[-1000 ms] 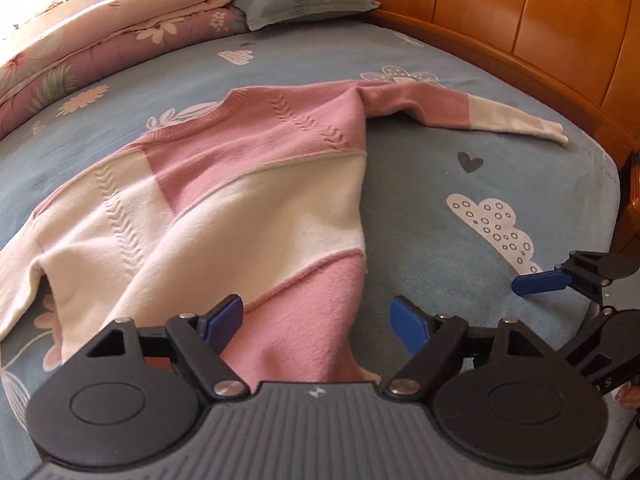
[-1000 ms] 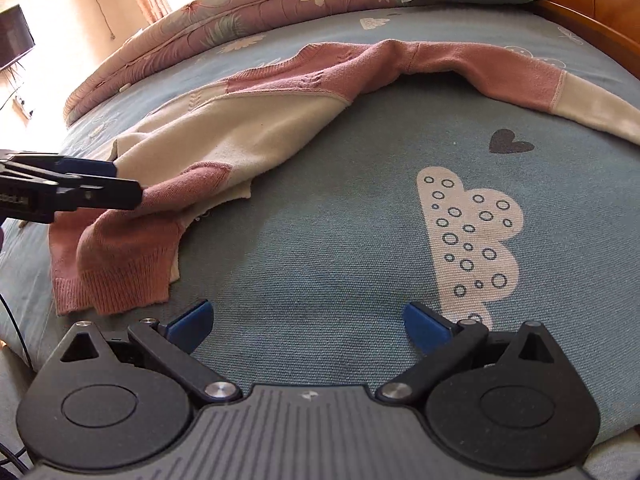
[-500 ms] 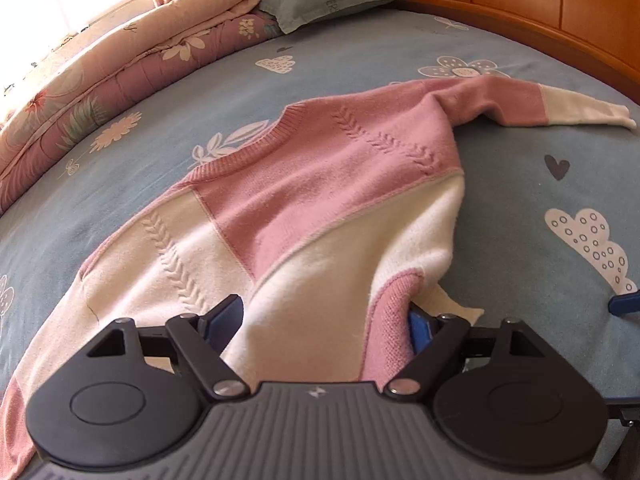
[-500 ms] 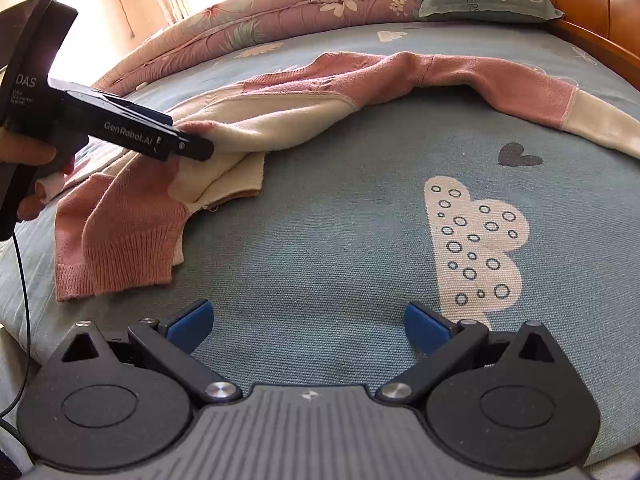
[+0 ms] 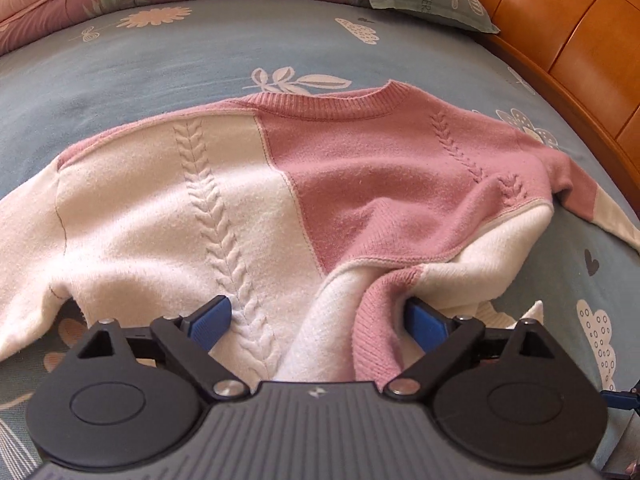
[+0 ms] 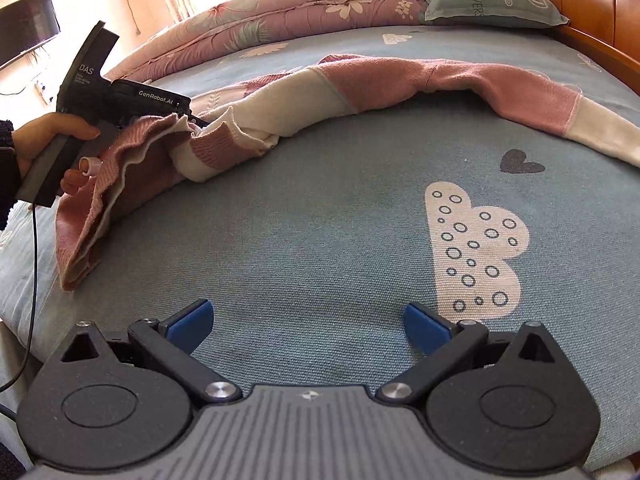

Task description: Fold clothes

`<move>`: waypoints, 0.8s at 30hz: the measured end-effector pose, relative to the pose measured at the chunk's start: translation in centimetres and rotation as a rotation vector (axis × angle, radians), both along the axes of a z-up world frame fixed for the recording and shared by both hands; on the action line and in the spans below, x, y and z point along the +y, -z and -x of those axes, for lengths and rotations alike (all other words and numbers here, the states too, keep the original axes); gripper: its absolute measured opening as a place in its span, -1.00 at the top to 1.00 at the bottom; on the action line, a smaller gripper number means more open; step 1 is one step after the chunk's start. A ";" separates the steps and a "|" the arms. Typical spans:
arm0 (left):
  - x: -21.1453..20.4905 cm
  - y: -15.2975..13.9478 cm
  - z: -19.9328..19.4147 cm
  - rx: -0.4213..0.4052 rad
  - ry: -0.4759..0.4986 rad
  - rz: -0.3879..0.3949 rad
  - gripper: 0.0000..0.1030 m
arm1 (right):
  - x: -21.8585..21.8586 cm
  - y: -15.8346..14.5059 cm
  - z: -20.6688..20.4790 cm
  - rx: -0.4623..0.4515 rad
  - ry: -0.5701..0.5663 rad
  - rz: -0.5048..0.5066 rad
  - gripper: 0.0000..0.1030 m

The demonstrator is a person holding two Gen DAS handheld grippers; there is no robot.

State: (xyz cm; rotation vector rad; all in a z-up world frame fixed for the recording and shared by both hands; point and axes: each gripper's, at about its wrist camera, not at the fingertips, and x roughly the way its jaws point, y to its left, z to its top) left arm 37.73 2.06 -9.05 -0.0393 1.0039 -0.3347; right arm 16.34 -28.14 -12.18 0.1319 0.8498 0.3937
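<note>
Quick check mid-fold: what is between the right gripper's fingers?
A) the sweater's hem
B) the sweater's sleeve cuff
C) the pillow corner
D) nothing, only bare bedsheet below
D: the right gripper stands open over the blue bedsheet, while the sweater lies beyond it, bunched at the left gripper.

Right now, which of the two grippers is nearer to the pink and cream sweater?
Left. The left gripper has the sweater bunched between its open jaws; the right gripper hovers over bare bedsheet, apart from it.
</note>
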 end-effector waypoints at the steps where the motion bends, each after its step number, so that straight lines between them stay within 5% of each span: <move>1: 0.0 -0.1 0.1 -0.001 0.004 0.000 -0.82 | -0.1 -0.3 -0.2 -0.004 -0.001 -0.013 -1.00; 6: 0.0 -1.0 0.6 -0.038 0.045 -0.065 -0.82 | 0.8 -1.9 -1.5 -0.051 -0.024 -0.009 -1.00; 11: 1.6 -2.1 1.1 -0.017 0.003 -0.005 -0.76 | 2.1 -2.2 -2.4 -0.062 -0.045 -0.008 -1.00; 18: -3.7 -6.7 5.6 -0.155 0.261 -0.122 -0.74 | 2.4 -0.3 -2.0 -0.006 -0.050 -0.004 -1.00; 24: -11.2 -6.6 9.2 -0.213 0.526 -0.250 -0.75 | 1.6 -0.3 -1.8 -0.004 -0.034 -0.011 -1.00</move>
